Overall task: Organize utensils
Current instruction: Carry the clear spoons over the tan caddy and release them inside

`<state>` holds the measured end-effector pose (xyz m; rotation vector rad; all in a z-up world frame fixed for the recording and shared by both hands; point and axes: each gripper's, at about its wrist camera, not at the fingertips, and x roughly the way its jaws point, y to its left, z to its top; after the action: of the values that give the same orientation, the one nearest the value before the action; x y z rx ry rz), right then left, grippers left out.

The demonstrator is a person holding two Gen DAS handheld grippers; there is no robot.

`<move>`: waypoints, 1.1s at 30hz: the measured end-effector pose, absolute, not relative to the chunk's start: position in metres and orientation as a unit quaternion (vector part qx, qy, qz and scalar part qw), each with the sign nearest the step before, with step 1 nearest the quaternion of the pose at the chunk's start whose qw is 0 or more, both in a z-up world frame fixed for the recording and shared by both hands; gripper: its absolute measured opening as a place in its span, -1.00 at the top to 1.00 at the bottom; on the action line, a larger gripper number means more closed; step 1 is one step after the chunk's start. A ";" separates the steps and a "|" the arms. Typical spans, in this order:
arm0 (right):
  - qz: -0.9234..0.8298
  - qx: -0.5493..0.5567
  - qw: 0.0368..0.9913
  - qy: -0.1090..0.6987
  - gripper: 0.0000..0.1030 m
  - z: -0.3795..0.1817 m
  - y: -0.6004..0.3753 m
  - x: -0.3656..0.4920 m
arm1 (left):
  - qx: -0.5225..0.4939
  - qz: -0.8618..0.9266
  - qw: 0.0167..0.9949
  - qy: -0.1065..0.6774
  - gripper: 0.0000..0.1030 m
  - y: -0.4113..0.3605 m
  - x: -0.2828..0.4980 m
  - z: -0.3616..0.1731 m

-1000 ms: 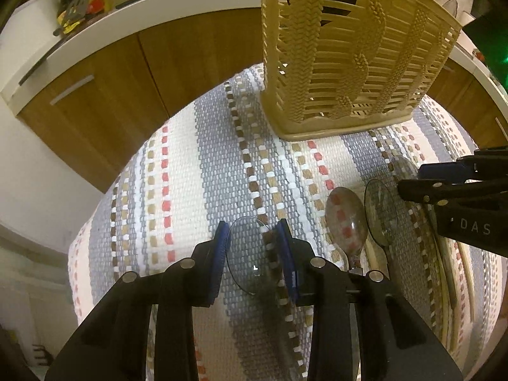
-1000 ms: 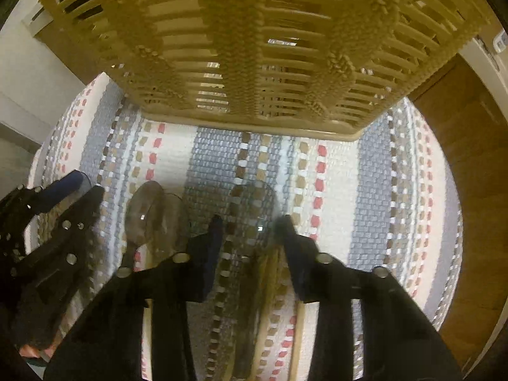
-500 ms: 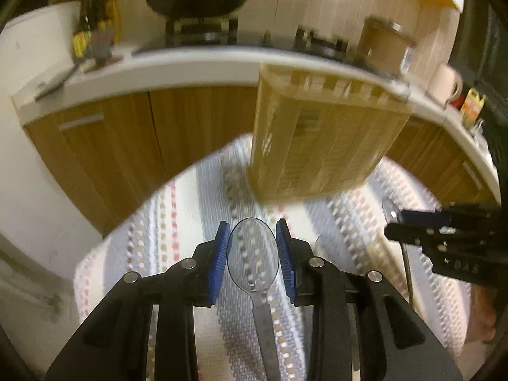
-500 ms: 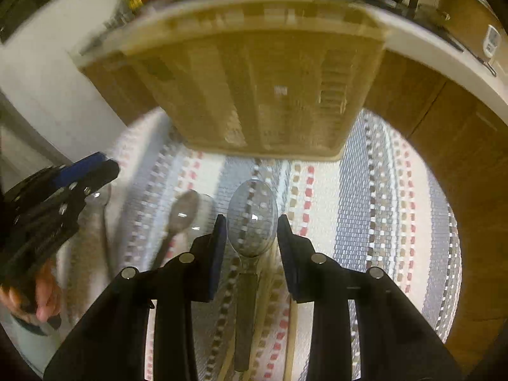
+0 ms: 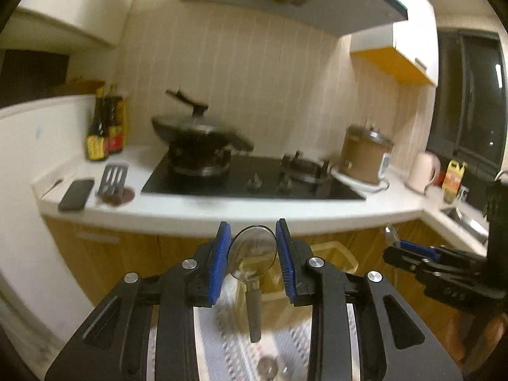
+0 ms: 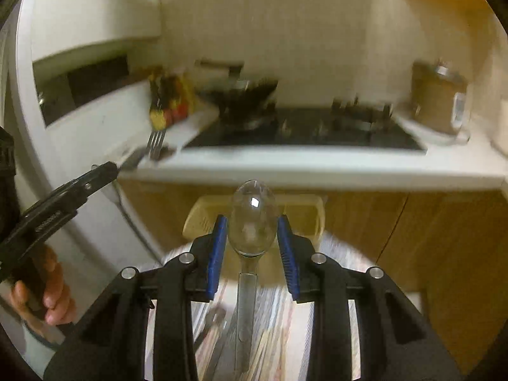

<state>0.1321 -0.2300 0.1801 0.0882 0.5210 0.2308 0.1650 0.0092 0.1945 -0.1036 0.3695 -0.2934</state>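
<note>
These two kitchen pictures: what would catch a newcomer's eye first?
Probably the shiny spoons: one spoon pinched bowl-up in the left gripper, another spoon in the right gripper, both raised above the tan slatted basket. Behind them, a dark lidded wok sits on the black stove.

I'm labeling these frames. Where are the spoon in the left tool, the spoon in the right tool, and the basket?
Left spoon (image 5: 252,250), left wrist view, bowl.
Right spoon (image 6: 252,225), right wrist view, bowl.
Basket (image 6: 197,219), right wrist view, rim.

basket (image 6: 301,219) ahead below, top open; counter edge (image 6: 317,171) beyond; right tool (image 5: 412,258) flanks right
</note>
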 end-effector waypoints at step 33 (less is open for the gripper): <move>0.033 0.034 0.996 0.073 0.42 0.168 -0.251 0.229 | -0.068 -0.165 0.966 0.187 0.46 -0.023 0.269 0.147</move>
<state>0.2286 -0.2513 0.1683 0.0676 0.1463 0.0665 0.2690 -0.0230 0.1467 -0.1380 0.3780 -0.3345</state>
